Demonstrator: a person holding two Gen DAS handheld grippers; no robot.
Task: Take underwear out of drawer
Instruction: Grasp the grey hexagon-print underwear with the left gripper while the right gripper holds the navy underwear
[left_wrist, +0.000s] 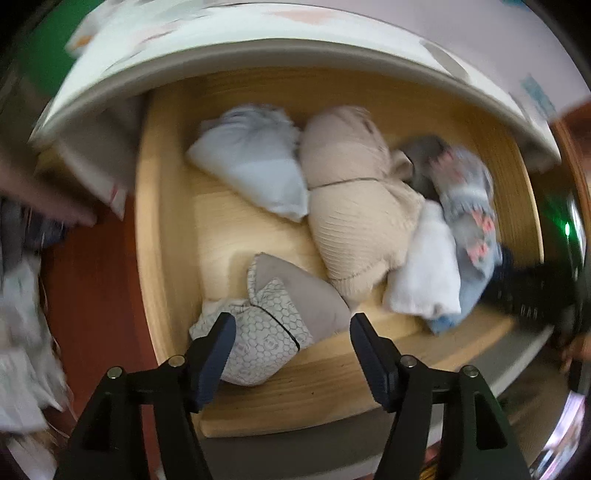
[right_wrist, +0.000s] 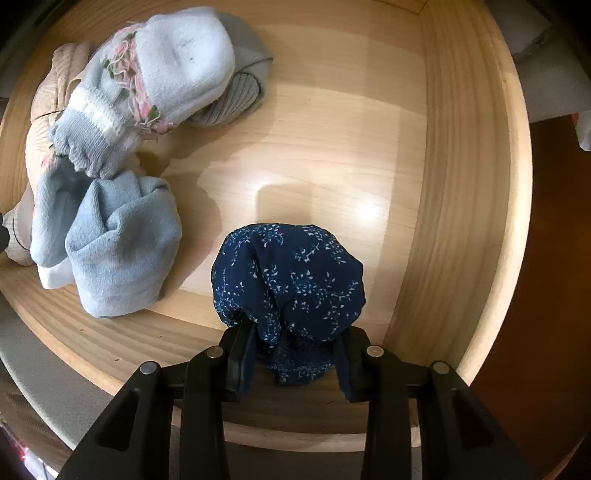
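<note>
Across both views, a pale wooden drawer (right_wrist: 461, 184) stands pulled open, its wall curving down the right of the right wrist frame, with bare board (right_wrist: 332, 129) open at centre. Red-brown floor (left_wrist: 92, 295) lies left of the drawer in the left wrist view, under a white cabinet top (left_wrist: 258, 48). That view alone shows a beige knit bundle (left_wrist: 354, 206) at centre and a grey honeycomb-print bundle (left_wrist: 273, 317) low in frame, between the spread, released fingers of the left gripper (left_wrist: 291, 328); whether they touch is unclear. The right view alone shows pale blue socks (right_wrist: 122, 251) at left, and the right gripper (right_wrist: 291, 354) clenched on navy floral underwear (right_wrist: 291, 277), low centre above the drawer's front corner.
</note>
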